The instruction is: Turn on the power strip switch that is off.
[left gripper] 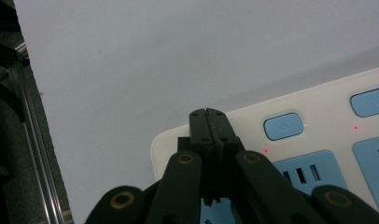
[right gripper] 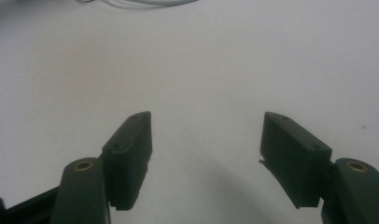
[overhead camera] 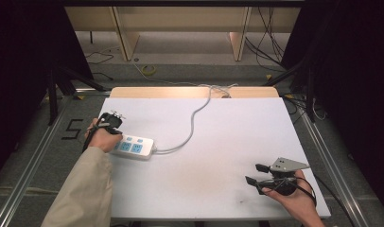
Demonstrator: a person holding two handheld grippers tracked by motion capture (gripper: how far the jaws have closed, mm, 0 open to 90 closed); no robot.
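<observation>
The power strip (overhead camera: pixel 132 147) lies left of centre on the bench (overhead camera: pixel 218 189): rigid, slick plastic, light, best gripped across its long sides. Left gripper (left gripper: pixel 209 122) jaws clenched empty over its corner; right gripper (right gripper: pixel 206 154) jaws released.

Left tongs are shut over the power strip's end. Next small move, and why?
Probably ease the shut left tongs forward and down onto the nearest blue switch. Their tips sit over the power strip corner, just short of that switch, and closed tips suit a press. The right tongs rest open over bare table, well away.
</observation>
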